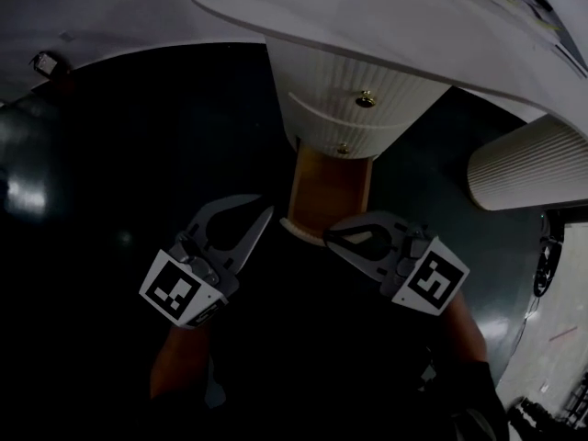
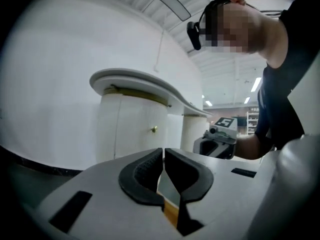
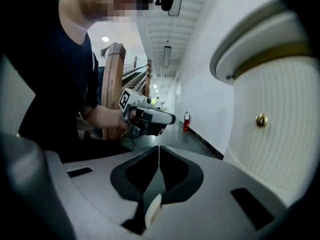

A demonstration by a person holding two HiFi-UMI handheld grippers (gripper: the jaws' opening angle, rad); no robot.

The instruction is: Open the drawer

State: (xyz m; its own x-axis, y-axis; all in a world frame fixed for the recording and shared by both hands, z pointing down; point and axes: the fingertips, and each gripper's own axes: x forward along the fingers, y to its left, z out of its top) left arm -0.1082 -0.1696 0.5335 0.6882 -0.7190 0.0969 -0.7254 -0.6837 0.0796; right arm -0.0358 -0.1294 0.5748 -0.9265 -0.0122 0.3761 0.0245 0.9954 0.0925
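A white ribbed pedestal (image 1: pixel 354 85) under the desk top carries two closed drawer fronts with brass knobs (image 1: pixel 366 99) (image 1: pixel 342 149). Below them a drawer (image 1: pixel 333 186) stands pulled out, its wooden inside showing; its white front edge (image 1: pixel 303 231) lies between my grippers. The left gripper (image 1: pixel 265 212) is shut and empty, just left of that front edge. Just right of the edge, the right gripper (image 1: pixel 333 238) is also shut and empty. In the left gripper view the jaws (image 2: pixel 163 156) meet before the pedestal's knob (image 2: pixel 154 129). The right gripper view shows shut jaws (image 3: pixel 158 154) and a knob (image 3: pixel 260 119).
The white desk top (image 1: pixel 367 16) overhangs the pedestal. A second ribbed pedestal (image 1: pixel 533 168) stands at the right. The floor (image 1: pixel 110 154) is dark and glossy. A red fire extinguisher (image 3: pixel 186 120) stands by the far wall, and a wooden stair post (image 3: pixel 115 79) rises behind the person.
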